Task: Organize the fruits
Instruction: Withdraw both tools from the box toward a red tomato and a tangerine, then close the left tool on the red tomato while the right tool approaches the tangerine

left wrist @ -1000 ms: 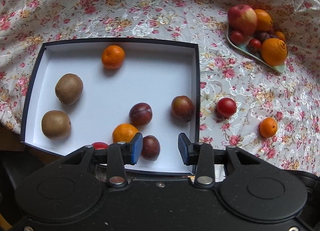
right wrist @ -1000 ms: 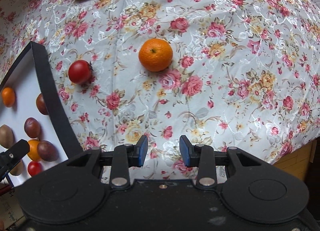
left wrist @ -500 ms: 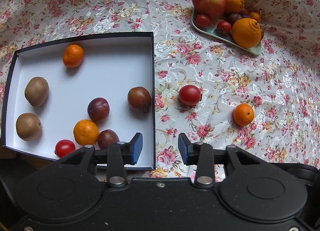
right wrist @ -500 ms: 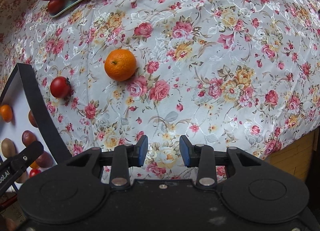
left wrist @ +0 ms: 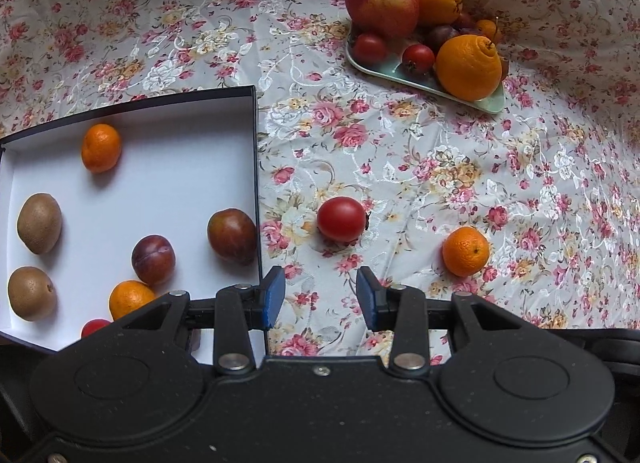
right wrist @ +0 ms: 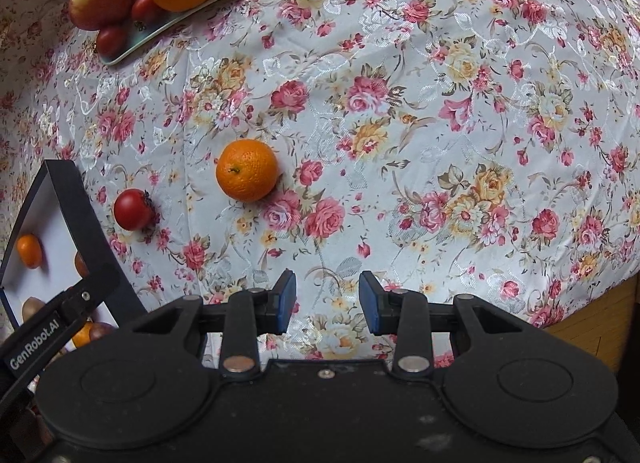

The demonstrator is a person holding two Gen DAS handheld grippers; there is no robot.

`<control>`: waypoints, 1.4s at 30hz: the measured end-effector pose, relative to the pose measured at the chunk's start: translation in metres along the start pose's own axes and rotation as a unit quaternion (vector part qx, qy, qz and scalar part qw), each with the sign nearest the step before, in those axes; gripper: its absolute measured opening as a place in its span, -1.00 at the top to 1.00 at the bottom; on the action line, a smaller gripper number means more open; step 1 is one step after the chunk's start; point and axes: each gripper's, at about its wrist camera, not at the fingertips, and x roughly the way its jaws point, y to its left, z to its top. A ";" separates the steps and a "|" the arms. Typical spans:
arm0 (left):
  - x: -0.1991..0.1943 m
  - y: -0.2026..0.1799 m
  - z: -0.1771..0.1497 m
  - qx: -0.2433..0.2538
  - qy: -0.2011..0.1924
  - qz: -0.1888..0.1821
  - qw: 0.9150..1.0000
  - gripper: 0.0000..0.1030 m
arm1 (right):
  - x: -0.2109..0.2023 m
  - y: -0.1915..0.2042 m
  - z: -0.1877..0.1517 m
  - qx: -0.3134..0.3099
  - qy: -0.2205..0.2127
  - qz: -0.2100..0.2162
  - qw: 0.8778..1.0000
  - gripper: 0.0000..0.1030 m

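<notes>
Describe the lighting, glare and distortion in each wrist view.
Left wrist view: soft daylight from the upper right, blown out at the top right corner; fruits in the white box cast faint shadows; fisheye bends the floral tablecloth edges. Right wrist view: sheen on the cloth's woven pattern, a soft shadow under the mandarin, and the tomato sharp.

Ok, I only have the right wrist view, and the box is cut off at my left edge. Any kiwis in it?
Observer: Yes, two kiwis lie along the left side of the box.
Operator: Is the left gripper holding anything?
Observer: No, the left gripper is open and empty, over the tablecloth just right of the box wall.
Operator: What is it aimed at?
Observer: The tomato on the tablecloth lies straight ahead of its fingers.
</notes>
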 end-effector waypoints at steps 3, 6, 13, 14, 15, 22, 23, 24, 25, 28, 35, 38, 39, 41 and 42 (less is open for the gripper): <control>0.006 -0.001 0.005 -0.004 0.003 -0.006 1.000 0.08 | 0.000 0.001 0.004 -0.001 -0.001 0.002 1.000 0.26; 0.011 -0.002 0.010 -0.011 0.007 -0.011 1.000 0.08 | 0.000 0.002 0.007 -0.001 -0.001 0.005 1.000 0.26; 0.022 -0.007 0.020 -0.017 0.012 -0.012 1.000 0.08 | -0.001 0.002 0.015 0.000 -0.001 0.009 1.000 0.26; 0.023 -0.008 0.021 -0.016 0.013 -0.012 1.000 0.08 | 0.000 0.002 0.016 -0.001 -0.001 0.009 1.000 0.26; 0.025 -0.009 0.022 -0.015 0.013 -0.011 1.000 0.08 | 0.000 0.003 0.017 -0.002 -0.001 0.009 1.000 0.26; 0.032 -0.015 0.027 -0.011 0.013 -0.006 1.000 0.08 | 0.000 0.003 0.022 -0.002 -0.002 0.014 1.000 0.26; 0.033 -0.015 0.027 -0.012 0.012 -0.005 1.000 0.08 | -0.001 0.003 0.023 -0.002 -0.003 0.015 1.000 0.26; 0.034 -0.015 0.028 -0.012 0.011 -0.003 1.000 0.08 | -0.001 0.003 0.023 -0.002 -0.004 0.016 1.000 0.26; 0.035 -0.015 0.029 -0.013 0.011 -0.002 1.000 0.08 | -0.001 0.003 0.023 -0.003 -0.005 0.017 1.000 0.26; 0.039 -0.016 0.030 -0.014 0.011 0.003 1.000 0.08 | -0.002 0.004 0.024 -0.005 -0.006 0.018 1.000 0.26; 0.046 -0.021 0.031 -0.010 0.010 0.012 1.000 0.08 | -0.008 0.007 0.024 -0.016 -0.020 0.028 0.999 0.26; 0.050 -0.023 0.031 -0.007 0.013 0.018 1.000 0.08 | -0.011 0.008 0.023 -0.022 -0.028 0.030 0.999 0.26; 0.051 -0.023 0.031 -0.006 0.013 0.021 1.000 0.08 | -0.012 0.009 0.023 -0.025 -0.031 0.030 0.999 0.26; 0.053 -0.024 0.031 -0.005 0.014 0.026 1.000 0.08 | -0.013 0.010 0.023 -0.028 -0.035 0.030 0.999 0.26; 0.054 -0.025 0.031 -0.004 0.014 0.027 1.000 0.08 | -0.014 0.010 0.023 -0.030 -0.036 0.030 0.998 0.26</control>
